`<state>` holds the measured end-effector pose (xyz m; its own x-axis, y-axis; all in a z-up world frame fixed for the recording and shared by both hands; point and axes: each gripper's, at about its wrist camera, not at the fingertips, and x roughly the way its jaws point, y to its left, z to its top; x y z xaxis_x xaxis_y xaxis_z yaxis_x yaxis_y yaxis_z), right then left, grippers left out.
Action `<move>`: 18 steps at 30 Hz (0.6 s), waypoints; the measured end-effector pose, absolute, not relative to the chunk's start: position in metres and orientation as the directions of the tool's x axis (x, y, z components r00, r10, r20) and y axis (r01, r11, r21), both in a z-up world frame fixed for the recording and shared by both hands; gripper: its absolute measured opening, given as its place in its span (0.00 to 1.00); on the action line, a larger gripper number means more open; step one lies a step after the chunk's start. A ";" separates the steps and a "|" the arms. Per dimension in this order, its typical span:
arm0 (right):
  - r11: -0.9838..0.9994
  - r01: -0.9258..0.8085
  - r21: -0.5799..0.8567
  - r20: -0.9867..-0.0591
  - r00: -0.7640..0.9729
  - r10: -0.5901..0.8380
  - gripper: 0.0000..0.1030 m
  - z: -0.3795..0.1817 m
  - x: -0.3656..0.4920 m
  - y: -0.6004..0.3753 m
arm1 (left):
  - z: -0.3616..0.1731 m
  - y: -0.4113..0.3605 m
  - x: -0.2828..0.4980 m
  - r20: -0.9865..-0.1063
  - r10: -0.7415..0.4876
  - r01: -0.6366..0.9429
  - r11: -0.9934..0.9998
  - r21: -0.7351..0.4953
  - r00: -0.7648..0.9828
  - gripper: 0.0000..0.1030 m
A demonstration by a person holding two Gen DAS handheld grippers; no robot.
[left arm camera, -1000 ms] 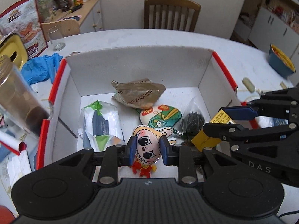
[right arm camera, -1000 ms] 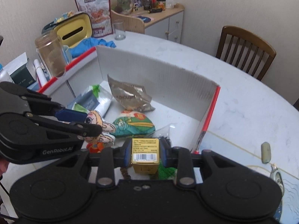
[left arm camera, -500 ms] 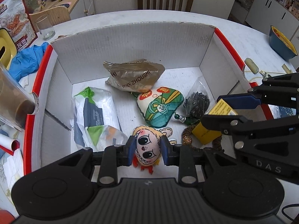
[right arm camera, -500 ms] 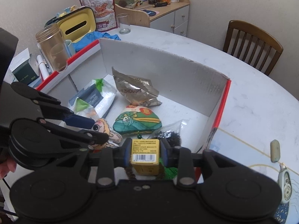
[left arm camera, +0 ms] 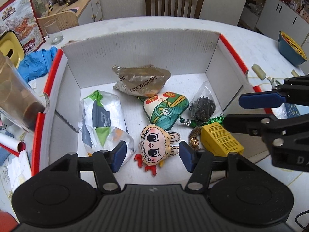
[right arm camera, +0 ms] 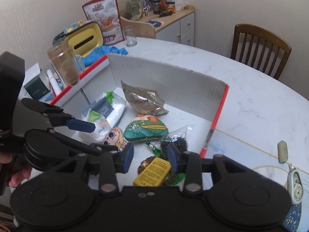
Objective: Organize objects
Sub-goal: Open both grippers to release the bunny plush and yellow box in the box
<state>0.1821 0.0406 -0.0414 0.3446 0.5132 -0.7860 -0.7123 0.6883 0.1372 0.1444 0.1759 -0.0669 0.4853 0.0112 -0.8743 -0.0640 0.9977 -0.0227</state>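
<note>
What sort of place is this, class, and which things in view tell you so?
Most likely a dining room or kitchen in a home. A wooden chair stands at a round white table, a sideboard against the wall holds jars, and snack packets lie in the box.

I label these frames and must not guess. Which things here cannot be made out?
- Left wrist view: beaded ornament partly hidden under the yellow box.
- Right wrist view: cartoon-face plush half covered by the left gripper.
- Both views: print on the yellow box too small to read.
</note>
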 end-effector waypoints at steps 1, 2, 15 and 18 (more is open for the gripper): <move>0.689 -0.710 0.143 -0.781 0.346 0.519 0.38 -0.039 0.182 0.037 | -0.064 0.175 0.143 -0.870 0.014 -0.065 0.998 -0.021 0.493 0.57; 0.690 -0.709 0.148 -0.777 0.349 0.525 0.38 -0.037 0.181 0.034 | -0.061 0.173 0.141 -0.866 0.017 -0.066 0.998 -0.019 0.501 0.57; 0.684 -0.704 0.191 -0.711 0.382 0.591 0.52 -0.011 0.168 -0.022 | -0.025 0.139 0.127 -0.812 0.016 -0.079 0.996 -0.037 0.583 0.70; 0.680 -0.706 0.198 -0.695 0.389 0.605 0.61 -0.006 0.166 -0.038 | -0.018 0.126 0.125 -0.800 0.008 -0.074 0.996 -0.046 0.600 0.73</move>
